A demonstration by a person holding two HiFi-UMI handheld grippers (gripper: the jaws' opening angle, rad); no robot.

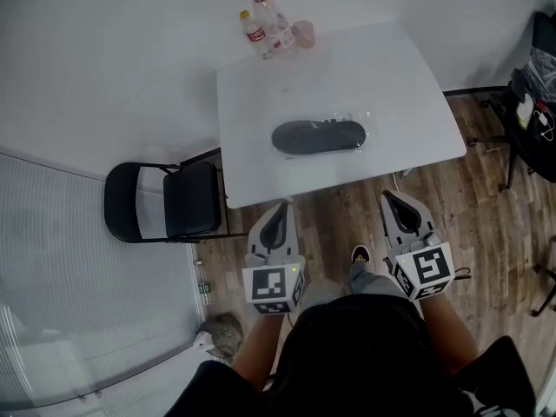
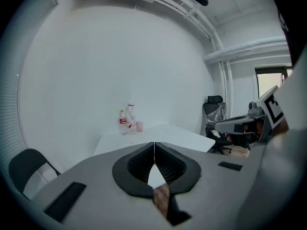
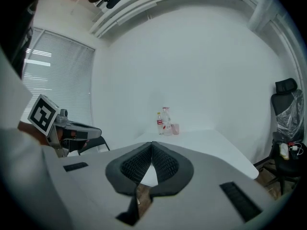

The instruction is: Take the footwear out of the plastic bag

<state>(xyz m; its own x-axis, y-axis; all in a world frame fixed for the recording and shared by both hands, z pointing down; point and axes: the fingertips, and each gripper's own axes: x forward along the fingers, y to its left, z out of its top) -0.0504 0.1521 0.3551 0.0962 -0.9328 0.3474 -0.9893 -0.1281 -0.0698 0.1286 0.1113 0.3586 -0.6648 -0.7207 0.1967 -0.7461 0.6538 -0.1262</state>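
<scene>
A dark shoe sole inside a clear plastic bag [image 1: 319,135] lies in the middle of the white table [image 1: 408,85]. Both grippers are held near the table's front edge, short of the bag. My left gripper [image 1: 281,208] is shut with nothing between its jaws; in the left gripper view [image 2: 154,143] its tips meet and the bag is hidden behind the gripper body. My right gripper [image 1: 391,200] is likewise shut and empty, and its tips touch in the right gripper view [image 3: 152,143].
Two bottles [image 1: 261,26] and a pink cup [image 1: 303,32] stand at the table's far edge, against the white wall. A black folding chair [image 1: 165,201] is left of the table. A black office chair [image 1: 539,102] with items stands at the right. Wooden floor lies below.
</scene>
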